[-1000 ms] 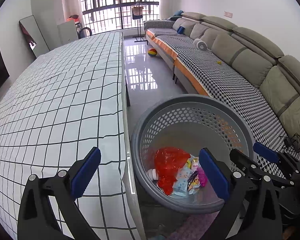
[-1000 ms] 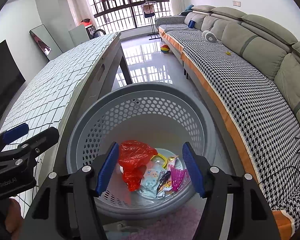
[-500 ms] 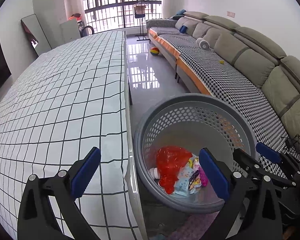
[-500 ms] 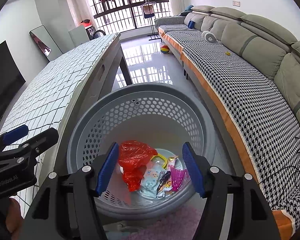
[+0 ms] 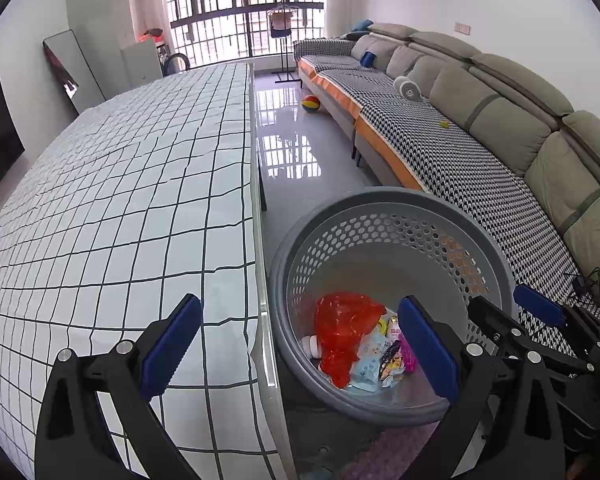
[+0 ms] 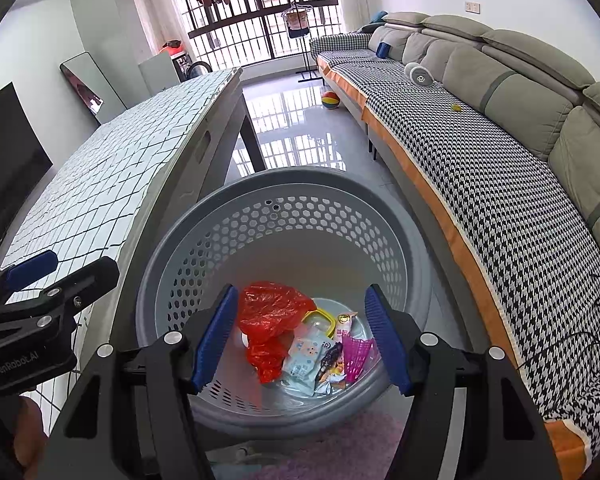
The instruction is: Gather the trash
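A grey perforated basket [image 5: 384,204] [image 6: 284,184] stands on the floor beside the table. In it lie a red plastic bag [image 5: 344,320] [image 6: 270,312], a pale blue wrapper [image 6: 304,356], a pink wrapper [image 6: 356,354] and other small packets. My left gripper [image 5: 300,348] is open and empty, spanning the table's edge and the basket's near rim. My right gripper [image 6: 302,336] is open and empty above the basket's mouth. The right gripper also shows at the right of the left wrist view [image 5: 536,312]; the left gripper shows at the left of the right wrist view [image 6: 32,280].
A long table with a white grid-pattern cloth [image 5: 120,200] [image 6: 100,184] runs along the left. A grey sofa with a houndstooth cover [image 5: 460,152] [image 6: 500,184] runs along the right. A colourful ball [image 5: 311,103] lies on the tiled floor far ahead. A purple mat [image 6: 320,452] lies under the basket.
The left gripper has risen and tilted slightly, so the table and basket sit a little lower in its view. The right gripper has held still. Both stay open.
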### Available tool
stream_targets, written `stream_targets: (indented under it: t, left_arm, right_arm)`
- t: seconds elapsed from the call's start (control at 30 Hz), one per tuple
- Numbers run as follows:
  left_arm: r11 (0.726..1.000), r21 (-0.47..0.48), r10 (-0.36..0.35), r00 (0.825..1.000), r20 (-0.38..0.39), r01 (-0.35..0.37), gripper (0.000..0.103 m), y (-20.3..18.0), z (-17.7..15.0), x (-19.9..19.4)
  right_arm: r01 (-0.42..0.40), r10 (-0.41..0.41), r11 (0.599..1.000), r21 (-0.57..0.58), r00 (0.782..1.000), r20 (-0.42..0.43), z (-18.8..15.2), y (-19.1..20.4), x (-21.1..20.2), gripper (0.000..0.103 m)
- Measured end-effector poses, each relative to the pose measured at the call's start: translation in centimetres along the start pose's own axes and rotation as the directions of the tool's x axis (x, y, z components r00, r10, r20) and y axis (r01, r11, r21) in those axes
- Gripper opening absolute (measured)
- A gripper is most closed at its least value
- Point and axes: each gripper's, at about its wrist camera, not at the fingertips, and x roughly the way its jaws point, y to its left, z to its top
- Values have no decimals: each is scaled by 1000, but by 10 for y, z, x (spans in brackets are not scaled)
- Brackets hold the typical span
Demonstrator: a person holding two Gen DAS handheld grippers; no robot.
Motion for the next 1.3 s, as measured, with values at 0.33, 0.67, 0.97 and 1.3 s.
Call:
stream_targets:
  t: [0.33,0.67,0.97,1.3]
  left_arm:
    - [1000,-4,11,1000,1,-11,97,0,0,-1]
    - [1000,3,22,1000,12,-22,97,-3,-1,-2]
    - [1000,2,21,1000,17,-21,97,-5,-1,-5]
    - [1000,-4,19,1000,14,-19,97,-5,0,-7]
  right_arm:
    - [-3,3,1000,1,1000,4,0,-1,-1,64]
    - [-5,5,1000,1,1000,4,1,-1,-1,64]
    - [-6,6,1000,2,1000,4,1,0,0,64]
    - [-6,6,1000,2,1000,2,0,0,-1,64]
